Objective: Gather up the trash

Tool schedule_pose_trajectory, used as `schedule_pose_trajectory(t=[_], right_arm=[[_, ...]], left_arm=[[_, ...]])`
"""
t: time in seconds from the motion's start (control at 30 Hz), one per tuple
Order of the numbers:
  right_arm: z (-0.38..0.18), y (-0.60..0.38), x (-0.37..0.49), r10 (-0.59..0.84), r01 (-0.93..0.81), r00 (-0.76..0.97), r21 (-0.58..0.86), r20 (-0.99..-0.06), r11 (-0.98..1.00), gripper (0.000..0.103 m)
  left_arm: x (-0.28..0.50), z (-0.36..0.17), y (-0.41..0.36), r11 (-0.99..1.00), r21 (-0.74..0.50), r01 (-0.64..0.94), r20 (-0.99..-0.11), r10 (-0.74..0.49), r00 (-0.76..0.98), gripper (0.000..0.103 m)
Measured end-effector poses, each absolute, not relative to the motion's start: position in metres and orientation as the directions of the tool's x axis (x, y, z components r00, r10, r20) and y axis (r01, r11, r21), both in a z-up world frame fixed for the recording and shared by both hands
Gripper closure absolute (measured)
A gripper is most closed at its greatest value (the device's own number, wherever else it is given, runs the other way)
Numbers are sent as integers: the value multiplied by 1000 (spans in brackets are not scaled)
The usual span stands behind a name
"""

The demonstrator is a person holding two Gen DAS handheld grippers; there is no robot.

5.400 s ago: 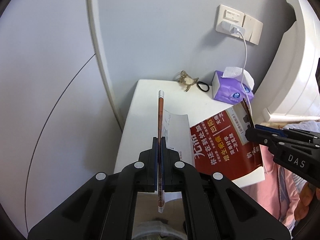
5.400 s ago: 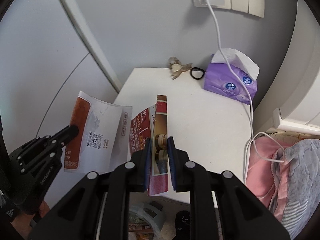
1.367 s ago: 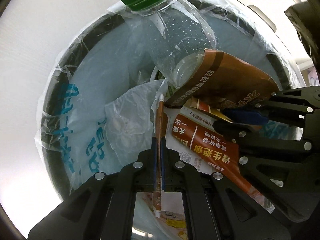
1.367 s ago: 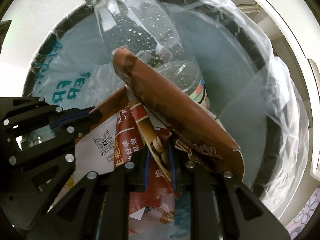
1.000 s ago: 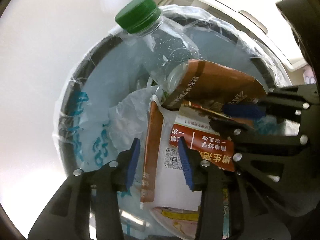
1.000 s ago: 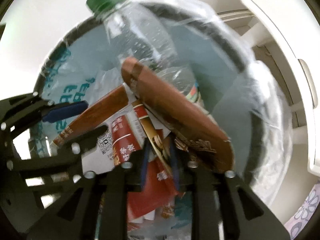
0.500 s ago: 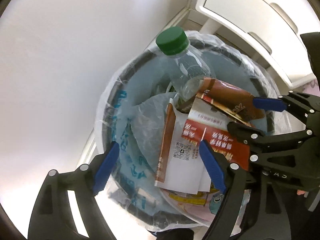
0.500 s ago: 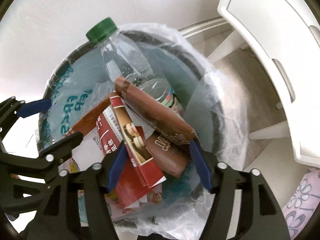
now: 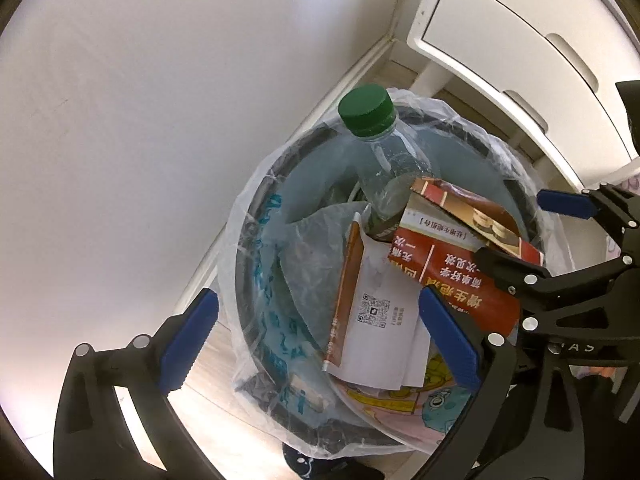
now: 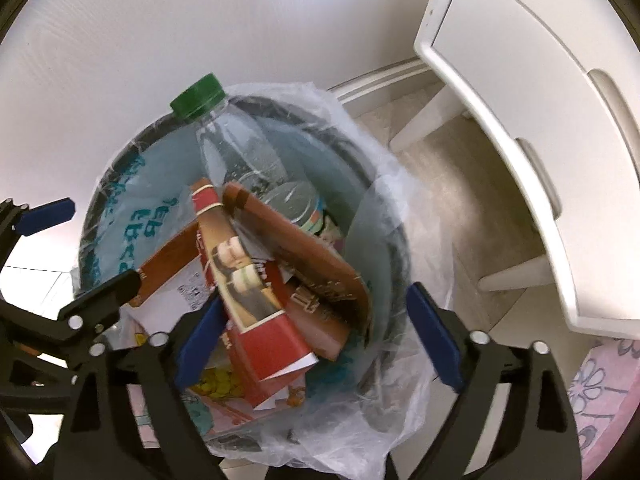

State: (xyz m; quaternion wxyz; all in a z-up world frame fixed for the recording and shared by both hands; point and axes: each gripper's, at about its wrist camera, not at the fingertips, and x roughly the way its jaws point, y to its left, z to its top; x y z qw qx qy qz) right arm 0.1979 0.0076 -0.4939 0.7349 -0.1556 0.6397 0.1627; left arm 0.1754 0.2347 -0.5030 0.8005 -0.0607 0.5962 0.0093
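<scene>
Both grippers hang above the trash bin [image 9: 256, 280], which fills the centre of each view and is lined with a thin clear bag. The left gripper [image 9: 320, 336] has its jaws standing wide apart, just opened, with nothing pressed between the blue pads; the white QR-code leaflet [image 9: 376, 316] lies loose in the bin below them. The right gripper [image 10: 316, 340] is likewise spread wide, jaws just opened, and the red printed leaflet [image 10: 248, 288] rests free on the heap, leaning against the brown paper sleeve [image 10: 304, 256]. The leaflets are judged light, thin and floppy: they will bend under their own weight, and are best pinched on a free edge or a folded corner, not on the flat. The clear plastic bottle [image 9: 384, 164] with the green cap [image 9: 366, 110] stands tilted at the upper centre; it is judged light, smooth and easily dented, best taken at the neck. The left view shows the QR code and the red leaflet's printed face; the right view shows the white cabinet's legs [image 10: 516, 276] and more of the floor at right, and a flowered pink fabric [image 10: 600, 392] at lower right.
</scene>
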Motion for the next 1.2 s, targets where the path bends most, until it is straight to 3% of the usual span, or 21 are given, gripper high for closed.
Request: schedule_pose_trajectory(t=[0.3,0.9,1.2], right_arm=[[-470,4,191,49,-451,207,-51,-977,891,7],[-448,-10,201,117,-437,365,-59,-924,897,7],[-409,-19,199,154,-418,445,-53,-882,907,7]], left_arm=[[162,-485,233,994,-62,-88,-933,-26,359,6],[155,-456,231,990,-46,-134,-859,30,511,6],[146,-429,225,986,-8,-165,-819,88,567,6]])
